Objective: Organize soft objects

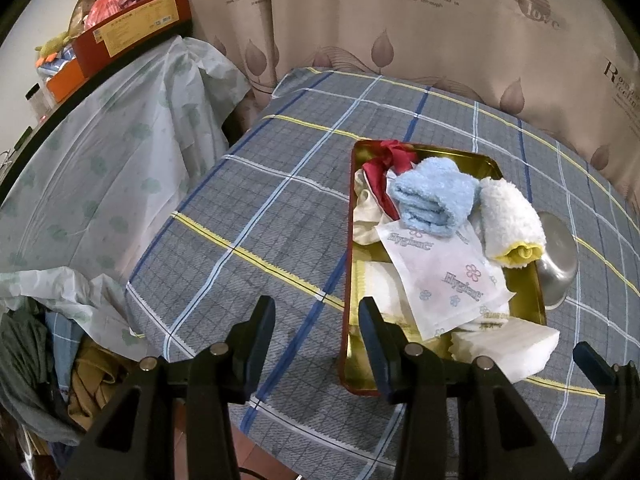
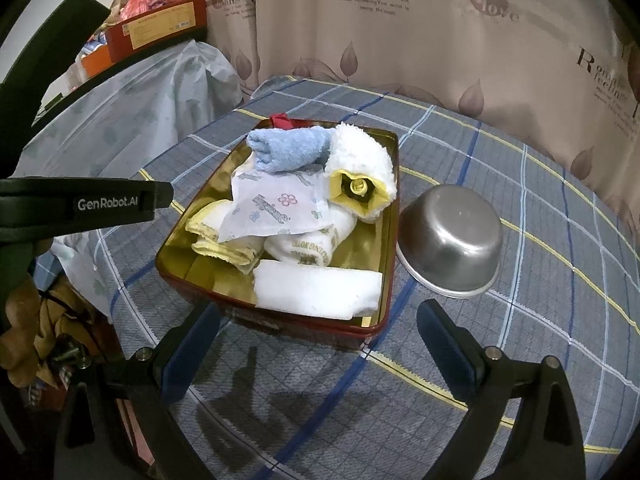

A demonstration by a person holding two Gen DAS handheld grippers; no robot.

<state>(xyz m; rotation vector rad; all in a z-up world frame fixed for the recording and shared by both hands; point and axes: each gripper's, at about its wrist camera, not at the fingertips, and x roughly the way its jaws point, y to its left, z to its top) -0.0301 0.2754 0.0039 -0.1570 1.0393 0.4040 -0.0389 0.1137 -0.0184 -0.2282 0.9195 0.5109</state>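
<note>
A red tin with a gold inside [image 1: 524, 300] [image 2: 188, 248] sits on the plaid table and holds several soft items: a folded blue towel [image 1: 434, 196] [image 2: 288, 150], a rolled white-and-yellow towel [image 1: 510, 220] [image 2: 362, 168], a tissue pack [image 1: 444, 276] [image 2: 276, 210], a white foam block [image 1: 508, 346] [image 2: 318, 290] and a red cloth [image 1: 390, 162]. My left gripper [image 1: 316, 316] is open and empty, just left of the tin's near corner. My right gripper [image 2: 318, 334] is open and empty, in front of the tin.
An upturned steel bowl [image 2: 452, 240] [image 1: 558, 260] lies right of the tin. The plaid tablecloth [image 1: 260, 208] covers the table. A plastic-draped shelf with boxes [image 1: 132, 28] stands at left, a curtain behind. Clothes are piled at lower left [image 1: 60, 360].
</note>
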